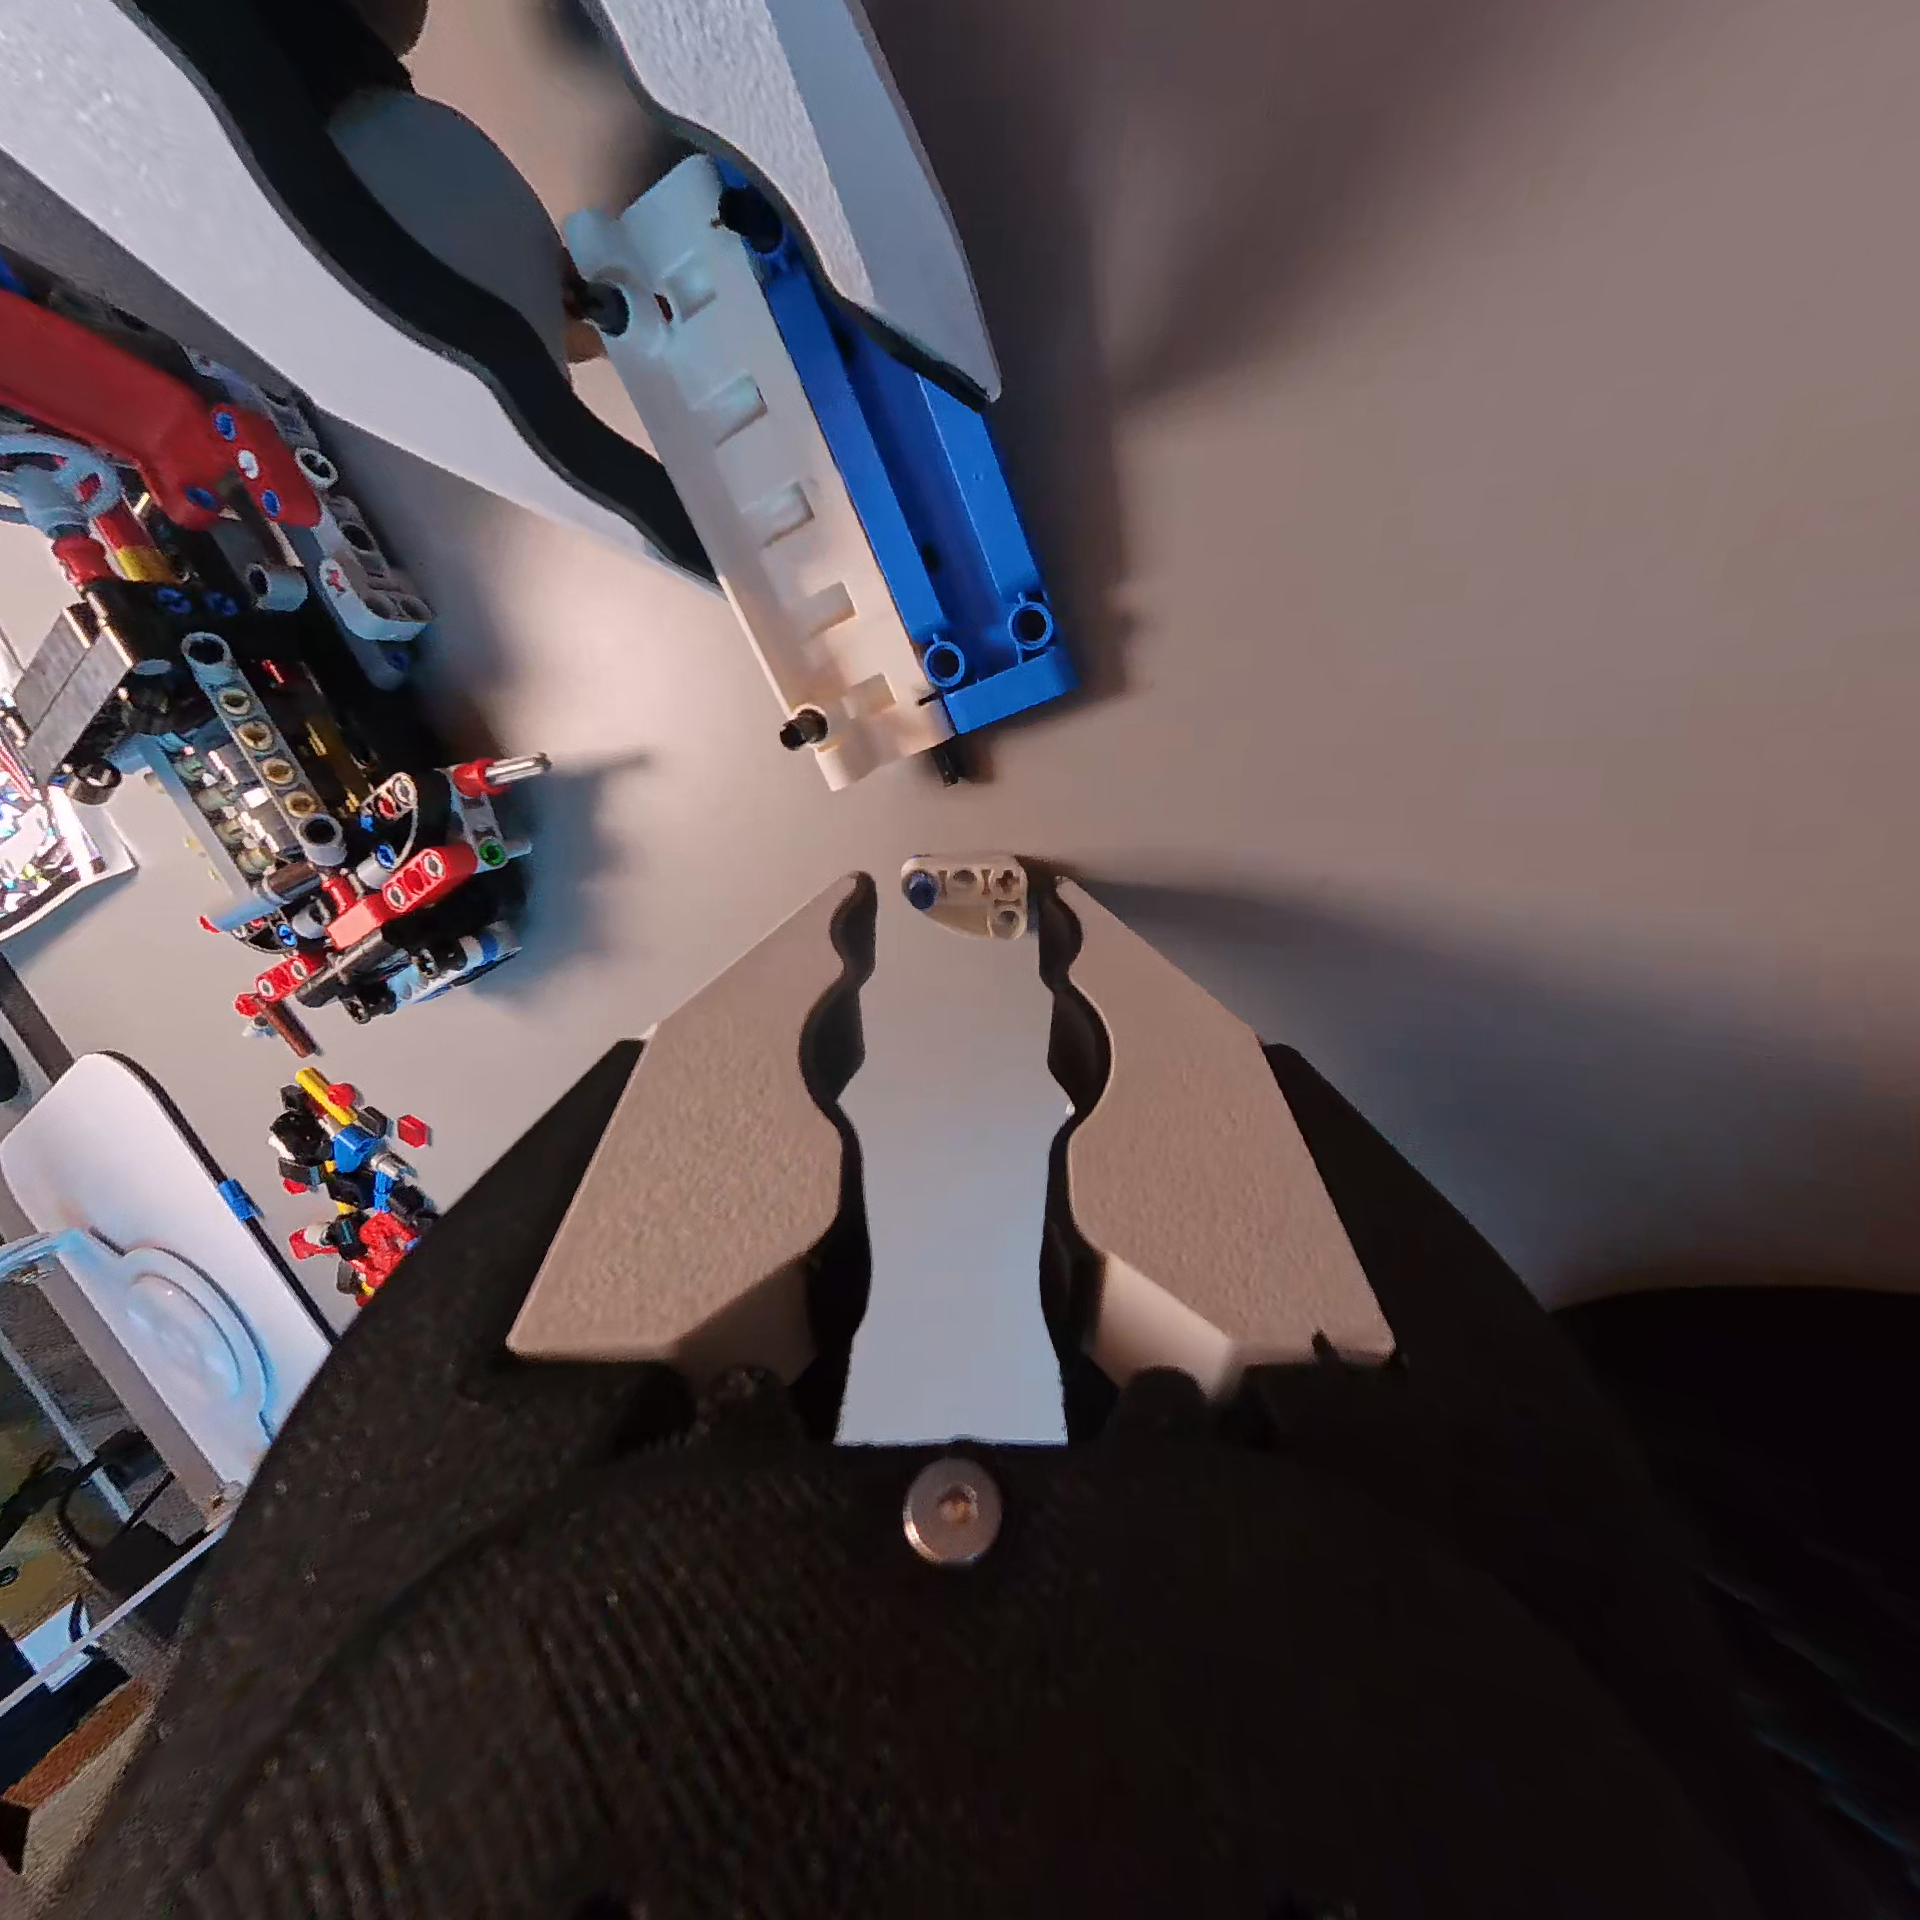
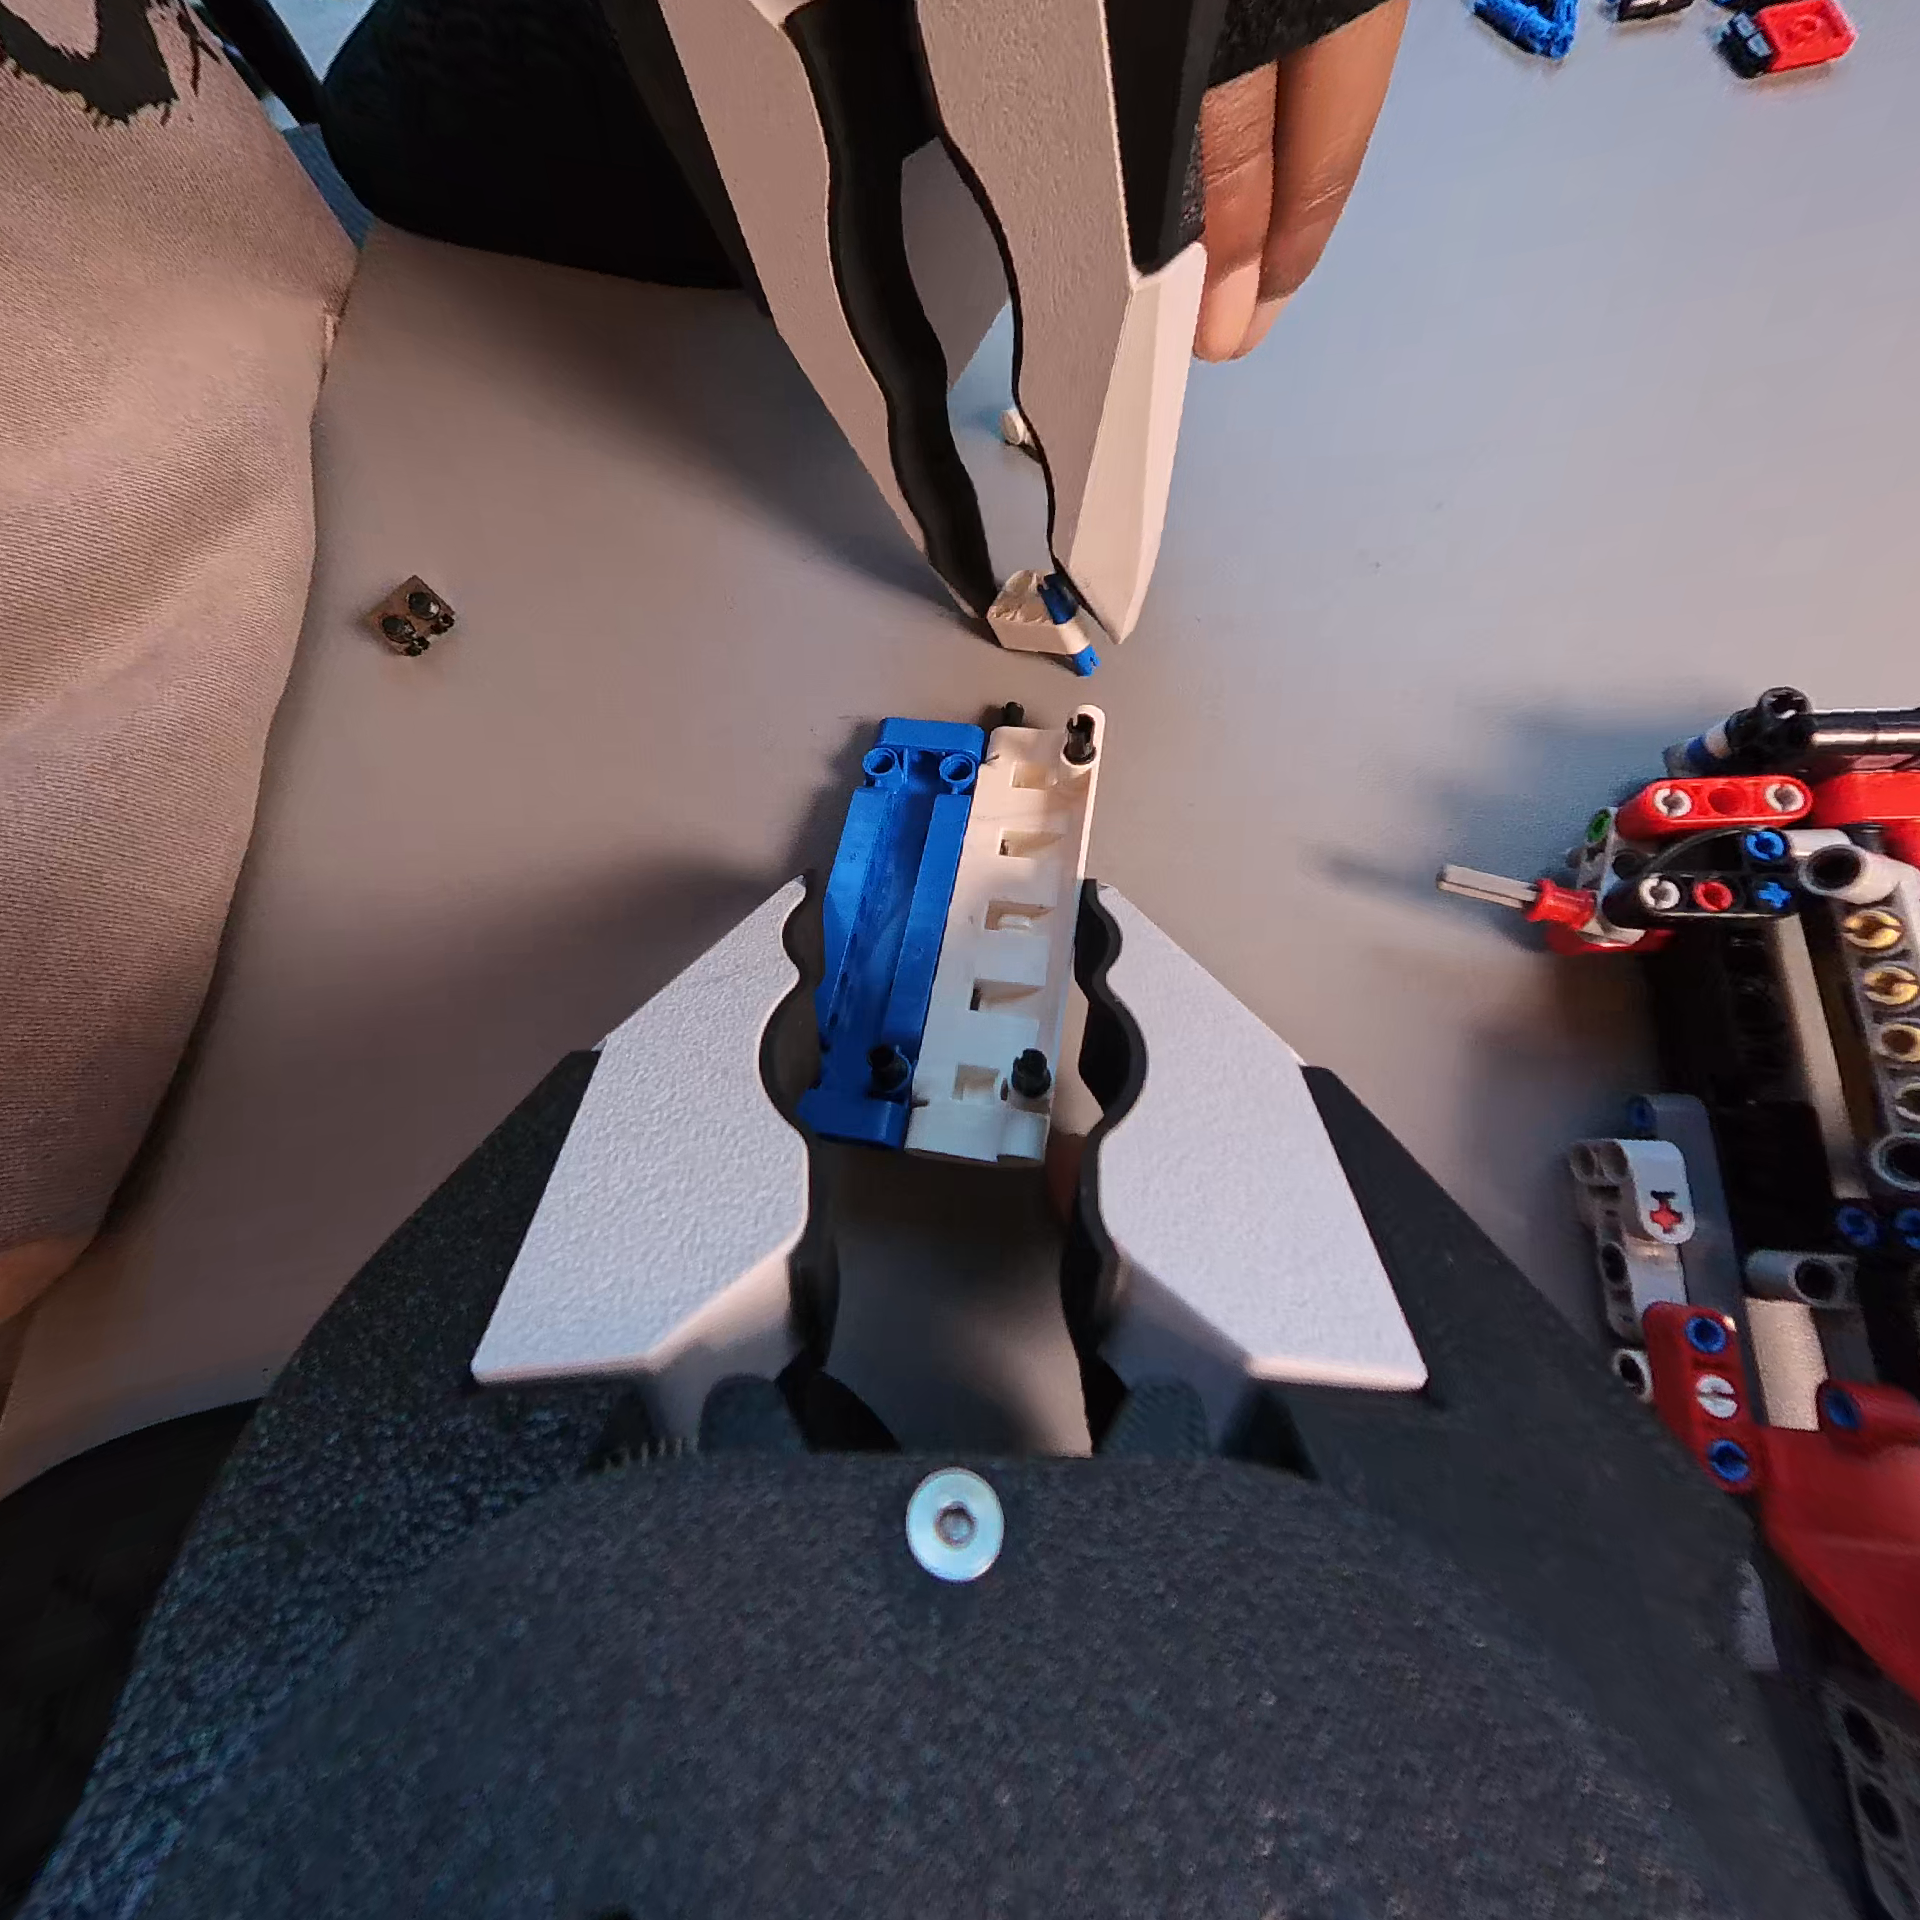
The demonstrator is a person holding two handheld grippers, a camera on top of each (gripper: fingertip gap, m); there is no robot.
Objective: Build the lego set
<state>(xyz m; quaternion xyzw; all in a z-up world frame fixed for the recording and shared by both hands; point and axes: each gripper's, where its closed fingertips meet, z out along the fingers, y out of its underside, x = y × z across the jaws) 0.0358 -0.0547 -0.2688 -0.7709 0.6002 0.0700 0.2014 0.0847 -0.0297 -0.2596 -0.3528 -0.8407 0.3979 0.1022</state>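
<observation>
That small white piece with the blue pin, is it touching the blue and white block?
Apart. The right wrist view shows bare table between the white piece and the block.

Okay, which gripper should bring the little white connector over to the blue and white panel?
Probably left: the left gripper already brackets the white connector, while the right gripper is occupied holding the blue and white panel.
</observation>
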